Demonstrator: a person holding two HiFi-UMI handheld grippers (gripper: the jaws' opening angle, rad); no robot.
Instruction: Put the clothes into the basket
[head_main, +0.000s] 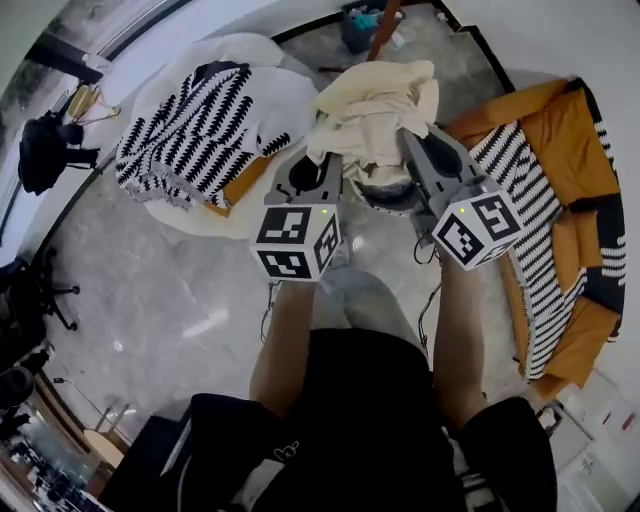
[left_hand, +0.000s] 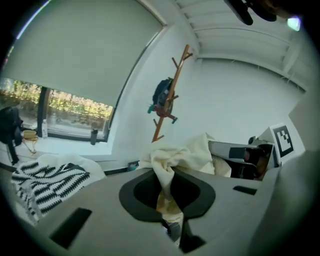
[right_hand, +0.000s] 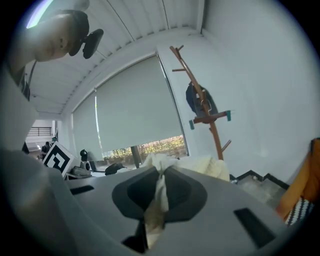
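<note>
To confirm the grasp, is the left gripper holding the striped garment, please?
No, the left gripper pinches the cream garment instead.

No readable text, labels or numbers

A wooden coat stand (left_hand: 179, 70) stands on the floor near the corner of the room, close to the white wall (left_hand: 235, 100). A blue bag (left_hand: 162, 95) hangs high up on it. 1 big window (left_hand: 60, 107) is next to the stand, with a pale blind (left_hand: 75, 55) pulled most of the way down. A black bag (head_main: 40, 150) sits by the window. The floor (head_main: 180, 290) is shiny grey stone. A black chair (head_main: 35, 290) stands at the floor's left edge.
</note>
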